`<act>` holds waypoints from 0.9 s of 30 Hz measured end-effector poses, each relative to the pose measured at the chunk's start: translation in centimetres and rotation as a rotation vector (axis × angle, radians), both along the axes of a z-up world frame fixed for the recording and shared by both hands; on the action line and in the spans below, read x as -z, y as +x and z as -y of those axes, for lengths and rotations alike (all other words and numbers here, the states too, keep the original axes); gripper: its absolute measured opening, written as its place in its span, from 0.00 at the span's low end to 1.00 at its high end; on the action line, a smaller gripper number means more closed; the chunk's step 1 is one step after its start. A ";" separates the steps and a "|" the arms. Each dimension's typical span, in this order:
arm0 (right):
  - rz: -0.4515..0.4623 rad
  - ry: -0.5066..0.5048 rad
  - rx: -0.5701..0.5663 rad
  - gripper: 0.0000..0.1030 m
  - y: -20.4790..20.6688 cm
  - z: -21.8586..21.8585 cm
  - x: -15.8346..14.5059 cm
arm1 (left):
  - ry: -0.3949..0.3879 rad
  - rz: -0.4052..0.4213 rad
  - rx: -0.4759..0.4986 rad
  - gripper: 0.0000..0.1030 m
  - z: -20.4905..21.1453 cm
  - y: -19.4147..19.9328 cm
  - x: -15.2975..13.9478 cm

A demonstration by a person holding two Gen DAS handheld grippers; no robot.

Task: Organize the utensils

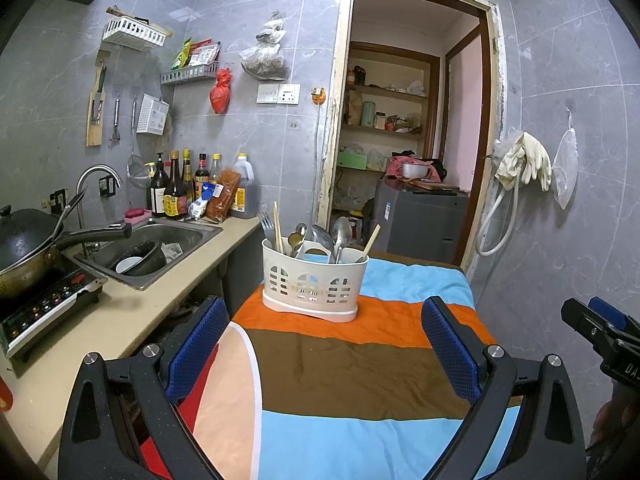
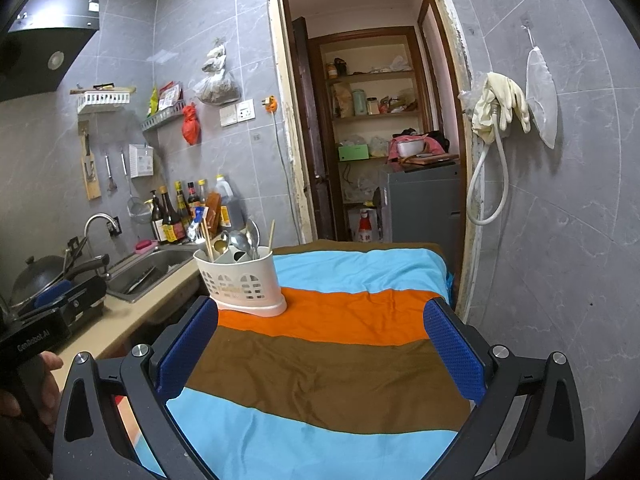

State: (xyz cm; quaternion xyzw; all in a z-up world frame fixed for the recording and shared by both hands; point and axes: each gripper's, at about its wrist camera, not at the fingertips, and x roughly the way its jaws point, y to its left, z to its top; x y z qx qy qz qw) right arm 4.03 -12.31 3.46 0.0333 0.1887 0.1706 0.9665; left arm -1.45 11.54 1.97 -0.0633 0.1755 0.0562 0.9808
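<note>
Stainless steel on the far left: the sink [image 1: 160, 240] sits in the beige counter [image 1: 132, 300], a dark wok [image 1: 28, 240] beside it on the cooktop. Moving right, the left gripper [image 1: 324, 332] hangs wide open over the striped cloth [image 1: 360, 360], gripping nothing. Ahead of it stands the white utensil holder [image 1: 316, 280] on the orange band, near the cloth's counter-side edge, with spoons [image 1: 340, 236], a fork [image 1: 265, 222] and chopsticks [image 1: 277, 228] upright inside. Further right, the right gripper [image 2: 320, 336] is spread open too, empty, above the brown stripe, the holder [image 2: 240, 280] off to its left.
</note>
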 end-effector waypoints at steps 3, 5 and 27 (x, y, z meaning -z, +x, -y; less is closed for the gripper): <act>-0.002 0.000 0.001 1.00 0.0 0.0 0.0 | -0.001 -0.001 -0.001 0.93 0.0 0.0 0.0; -0.002 -0.001 -0.001 1.00 0.0 -0.1 0.0 | -0.002 -0.001 0.000 0.93 0.0 0.1 -0.1; -0.002 -0.001 0.000 1.00 0.0 -0.2 -0.1 | 0.001 0.000 -0.003 0.93 0.0 0.1 0.0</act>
